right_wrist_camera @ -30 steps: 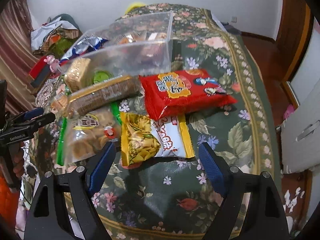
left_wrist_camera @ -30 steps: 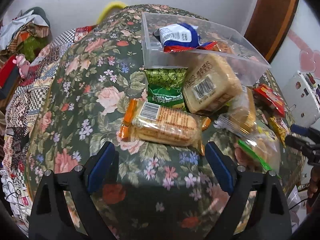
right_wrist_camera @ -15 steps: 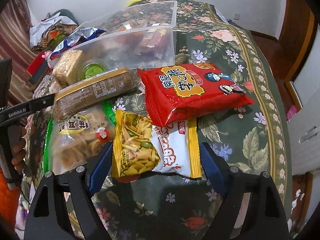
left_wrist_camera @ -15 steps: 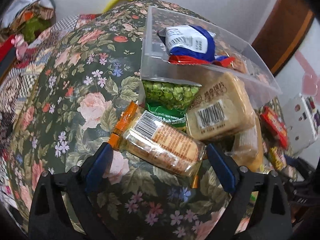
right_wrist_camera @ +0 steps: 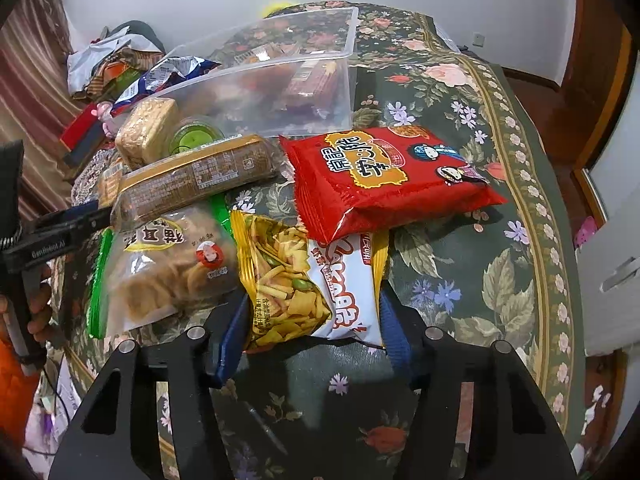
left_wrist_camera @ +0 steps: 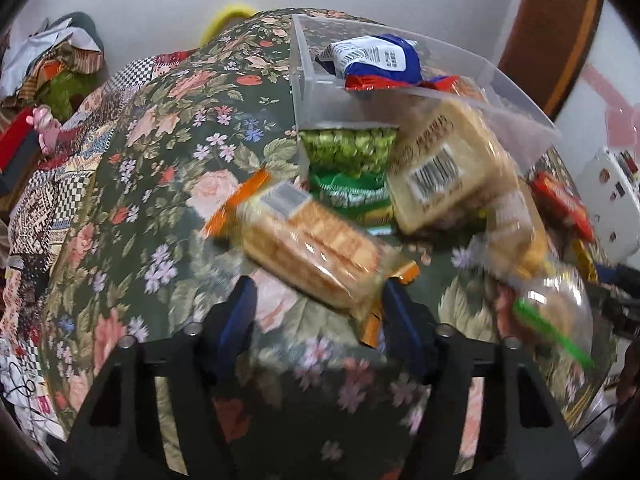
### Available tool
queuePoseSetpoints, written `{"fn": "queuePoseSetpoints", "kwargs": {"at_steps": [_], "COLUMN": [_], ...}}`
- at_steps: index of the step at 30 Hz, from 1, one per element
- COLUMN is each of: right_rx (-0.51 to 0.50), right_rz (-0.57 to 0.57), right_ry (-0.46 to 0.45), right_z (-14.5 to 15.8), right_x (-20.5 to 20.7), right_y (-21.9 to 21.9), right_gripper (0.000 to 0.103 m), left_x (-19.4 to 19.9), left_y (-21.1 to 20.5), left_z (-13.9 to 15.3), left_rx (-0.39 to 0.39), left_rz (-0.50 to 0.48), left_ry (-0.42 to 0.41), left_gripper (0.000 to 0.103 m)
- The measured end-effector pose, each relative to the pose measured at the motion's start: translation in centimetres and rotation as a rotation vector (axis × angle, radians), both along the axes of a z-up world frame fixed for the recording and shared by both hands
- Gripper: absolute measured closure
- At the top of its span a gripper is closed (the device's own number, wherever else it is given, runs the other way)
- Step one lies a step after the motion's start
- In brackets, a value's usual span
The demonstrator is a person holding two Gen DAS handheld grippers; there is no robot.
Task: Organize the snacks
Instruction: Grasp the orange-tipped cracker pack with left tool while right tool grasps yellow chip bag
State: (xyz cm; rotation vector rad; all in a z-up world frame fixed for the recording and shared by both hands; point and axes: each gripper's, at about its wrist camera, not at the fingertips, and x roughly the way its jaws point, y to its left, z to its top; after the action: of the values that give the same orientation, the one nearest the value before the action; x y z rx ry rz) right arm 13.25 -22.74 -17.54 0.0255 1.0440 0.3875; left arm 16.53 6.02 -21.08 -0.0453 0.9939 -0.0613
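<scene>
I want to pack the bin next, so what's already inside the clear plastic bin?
In the clear bin, a blue-and-white packet rests at one end, with red wrappers and orange-brown snacks behind the cloudy wall. Anything lower down is hidden.

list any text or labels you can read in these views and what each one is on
"GenRobot.AI": on the left claw body, right wrist view.
Large Chinese characters, upside down: on the red snack bag; I cannot transcribe them.
Red lettering, upside down, not readable: on the yellow-and-white snack mix bag.
Chinese characters, upside down: on the clear bag of crisps.
Barcode, digits blurred: on the beige cracker pack.
Fine print, too small: on the brown biscuit sleeve.
</scene>
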Motion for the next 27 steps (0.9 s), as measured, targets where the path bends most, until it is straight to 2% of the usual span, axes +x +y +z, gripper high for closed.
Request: {"fn": "queuePoseSetpoints", "kwargs": {"at_steps": [6,7,10,11,14,18,21,24,25,27], "right_rx": [0.010,0.010,0.018,0.020,0.031,0.038,0.045,0.048,0.046,0.039], "right_rz": [0.009,0.007,0.003,0.001,0.003,0.011,0.012,0.012,0.011,0.012], "right_ry": [-0.006,-0.010,-0.020,-0.023,-0.036,-0.053,-0.065,-0.074,-0.078,-0.087], "right_z": [0.4,0.5,0.9,1.0,1.5,2.0,2.4,2.8,2.9,3.1], "right_x": [-0.6,-0.8,-0.7,-0.7,-1.0,-1.4,-1.4,-1.2,-1.1,-0.8], "right_y": [-0.1,-0.2,-0.5,-0.5,-0.6,-0.6,-0.7,-0.7,-0.7,-0.5], "right_gripper": [0.048,0.048,0.049,0.049,0.049,0.049,0.049,0.049,0.049,0.049], "left_x": [-1.3,-1.2,-0.2,0.4,2.5,4.5,3.6,2.7,2.6,2.6], "left_y": [0.8,0.8,1.0,1.0,0.8,0.7,1.1,1.2,1.3,1.6], "left_z": [1.9,2.4,3.5,3.6,3.0,0.7,-0.2,0.0,0.0,0.1], "left_rx": [-0.022,-0.022,-0.031,-0.036,-0.060,-0.017,-0.013,0.043,0.056,0.069], "left_rz": [0.000,0.009,0.057,0.078,0.114,0.165,0.160,0.134,0.125,0.123], "left_ry": [-0.020,-0.032,-0.060,-0.061,-0.028,0.035,0.018,-0.011,-0.010,-0.015], "left_gripper": [0.040,0.036,0.014,0.011,0.011,0.012,0.023,0.049,0.063,0.067]}}
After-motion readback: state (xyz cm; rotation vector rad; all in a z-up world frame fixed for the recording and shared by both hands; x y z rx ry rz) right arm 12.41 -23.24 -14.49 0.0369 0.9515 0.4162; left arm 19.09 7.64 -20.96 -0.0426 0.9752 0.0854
